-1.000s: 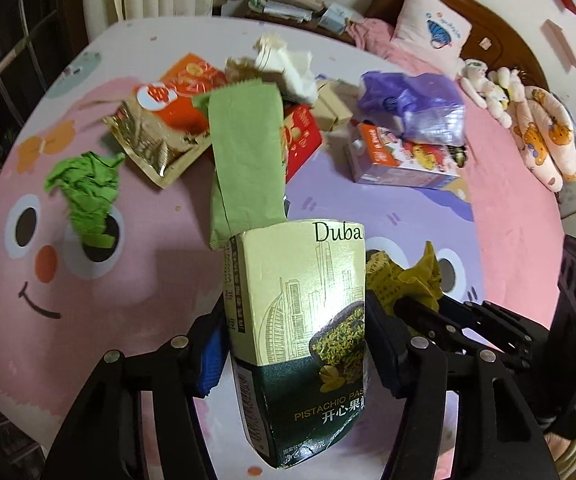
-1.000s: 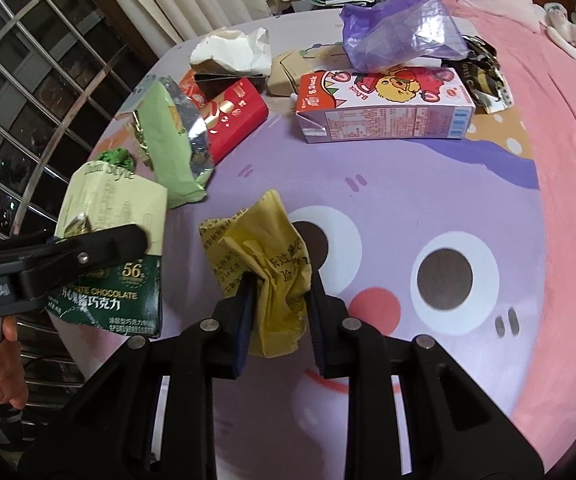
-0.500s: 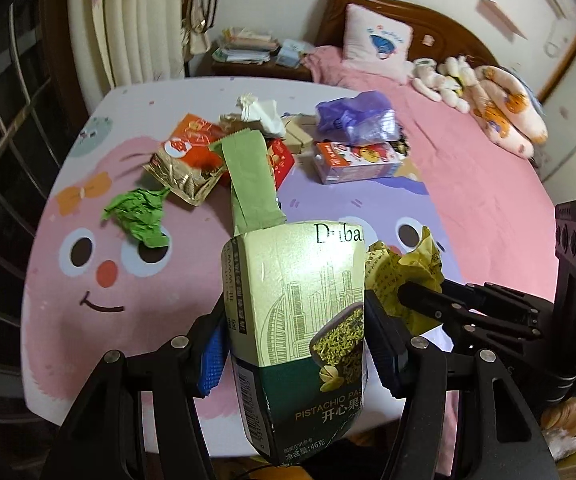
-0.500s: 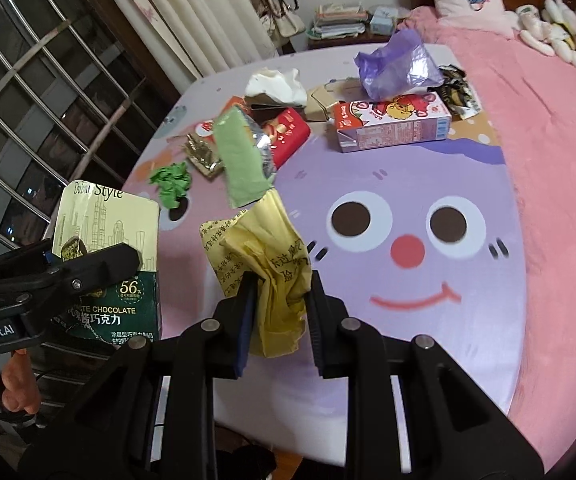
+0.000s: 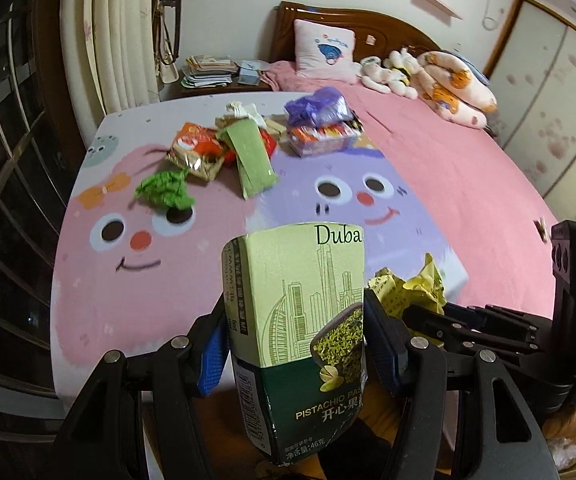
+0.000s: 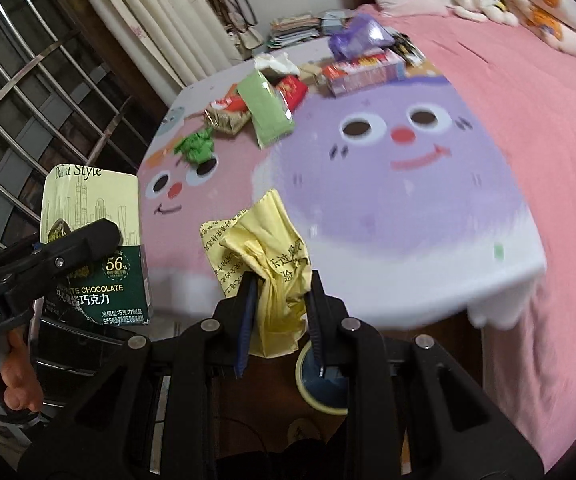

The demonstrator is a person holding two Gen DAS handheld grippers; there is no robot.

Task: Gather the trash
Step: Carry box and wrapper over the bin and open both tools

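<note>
Left tongs (image 5: pixel 294 356) clamped on the pistachio chocolate box (image 5: pixel 300 344), held upright off the near edge of the bed; grip sits at mid-height on a thin carton whose walls look soft, so a harder squeeze could crush it, and a looser one let it slide out downward

Right tongs (image 6: pixel 280 312) clenched on the crumpled yellow wrapper (image 6: pixel 264 268), also clear of the bed. Only the lower bunch of it sits between the pads; the printed flap stands free above and could tear or pull out if snagged

Below the right tongs, a tape roll (image 6: pixel 320 376) on the floor, near. No bin visible in either view, so the drop point is uncertain; a blind release could put trash on the floor

Both loads hang just beside each other at the near edge; the two tools could knock together when moving to a shared drop

Farther: green crumpled paper (image 5: pixel 166 194) on the cartoon blanket (image 5: pixel 192 280), then green pouch (image 5: pixel 252 160) and orange packet (image 5: pixel 196 152) overlapping, purple bag (image 5: pixel 318 110) atop the juice carton (image 5: pixel 324 138) at the far end. Stacked pieces may drag neighbours when lifted. Right view is blurred, so that far clutter is hard to sort
</note>
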